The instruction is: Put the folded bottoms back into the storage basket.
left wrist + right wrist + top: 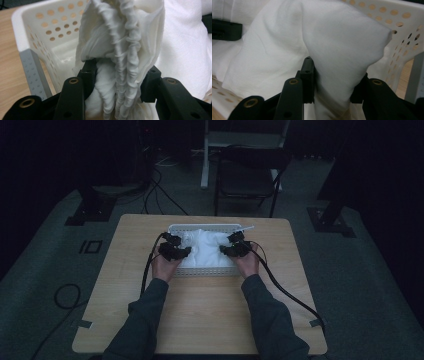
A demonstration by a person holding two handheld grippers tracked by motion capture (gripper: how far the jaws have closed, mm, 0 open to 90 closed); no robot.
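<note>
Your left gripper pinches the gathered elastic edge of the white cloth, and your right gripper pinches a smooth fold of it. The cloth sits in the white basket at the far middle of the tabletop. If you pull the two grippers apart unevenly, the smooth fold may slip out. The light basket may also shift if the cloth drags on its wall.

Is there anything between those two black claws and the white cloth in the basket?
Nothing visible. The left gripper and the right gripper each already pinch a bunch of the white cloth, which lies in the white basket.
</note>
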